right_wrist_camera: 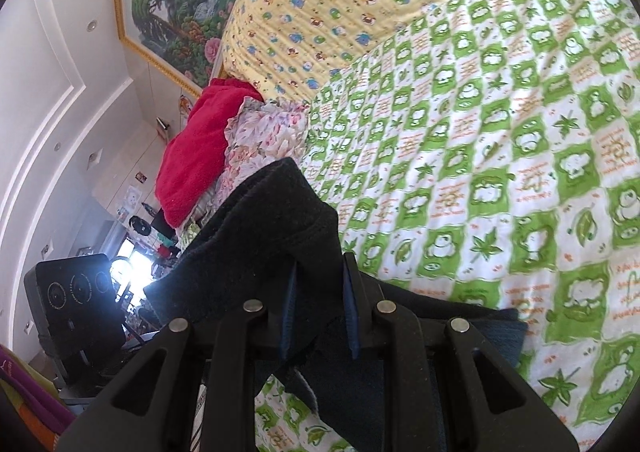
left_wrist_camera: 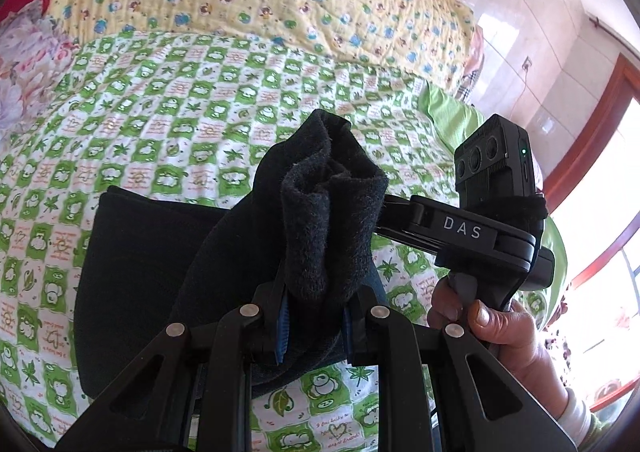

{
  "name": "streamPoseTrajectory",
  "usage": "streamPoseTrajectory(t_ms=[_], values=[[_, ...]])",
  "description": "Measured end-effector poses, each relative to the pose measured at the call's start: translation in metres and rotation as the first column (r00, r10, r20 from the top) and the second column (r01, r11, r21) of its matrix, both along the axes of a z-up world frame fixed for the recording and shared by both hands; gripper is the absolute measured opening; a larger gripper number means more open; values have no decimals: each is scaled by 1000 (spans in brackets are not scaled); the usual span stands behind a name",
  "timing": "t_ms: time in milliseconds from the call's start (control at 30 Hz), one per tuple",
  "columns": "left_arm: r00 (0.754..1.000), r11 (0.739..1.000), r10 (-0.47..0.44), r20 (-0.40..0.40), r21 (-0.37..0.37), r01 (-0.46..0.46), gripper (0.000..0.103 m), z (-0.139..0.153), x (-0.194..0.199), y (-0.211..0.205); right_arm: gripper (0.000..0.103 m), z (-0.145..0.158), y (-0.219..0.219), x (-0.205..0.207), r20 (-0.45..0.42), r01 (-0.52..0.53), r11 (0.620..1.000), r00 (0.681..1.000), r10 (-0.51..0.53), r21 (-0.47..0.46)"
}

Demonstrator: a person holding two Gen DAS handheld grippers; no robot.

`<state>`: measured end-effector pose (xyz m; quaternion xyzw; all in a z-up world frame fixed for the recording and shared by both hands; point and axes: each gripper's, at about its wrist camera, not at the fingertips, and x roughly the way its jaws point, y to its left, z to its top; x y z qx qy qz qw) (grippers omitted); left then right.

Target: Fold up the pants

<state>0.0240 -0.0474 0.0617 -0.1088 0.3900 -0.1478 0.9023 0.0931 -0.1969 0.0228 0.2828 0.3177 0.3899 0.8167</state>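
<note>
Left wrist view: the left gripper (left_wrist_camera: pixel 314 316) is seen clenched on a bunched end of the dark pants (left_wrist_camera: pixel 320 211), the fleecy fabric standing up at frame centre between the blue pads. A flatter part of the garment is spread at lower left on the green checked quilt (left_wrist_camera: pixel 180 99). At right, the right gripper (left_wrist_camera: pixel 460 226) is held by a hand (left_wrist_camera: pixel 492 324); its tips are hidden behind the cloth.

Right wrist view: the right gripper (right_wrist_camera: pixel 320 316) is clamped on another edge of the pants (right_wrist_camera: pixel 272 228), lifted at centre; more dark cloth trails to lower right onto the quilt (right_wrist_camera: pixel 500 111).

Progress, as judged: one fold is under way, both ends raised and not yet laid down. Laying, smoothing and possibly further folds are left.
</note>
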Motion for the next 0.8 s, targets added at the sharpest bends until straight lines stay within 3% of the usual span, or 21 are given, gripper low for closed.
streamPoseTrajectory(t_ms=[333,533,600,667,800], values=[[997,997,-46,-65,61,50,24,-27,7,-22,23,-19,-28,-6,-53,95,994,994,-97,-48],[994,994,-91,-67,51,94,38,-31,2,-21,24,-28,-64,-20,-96,197,980,976,-195,16],[992,993,-105,-63,38,108,47,-29,-1,-20,33,-26,-68,-26,-99,218,976,971,-216,14],[992,993,-116,-58,18,117,60,-27,-4,-19,66,-23,-68,-31,-104,234,972,967,-233,-1],[991,992,-124,-40,18,125,63,-18,-11,-17,70,-19,-67,-43,-97,258,966,961,-258,-15]])
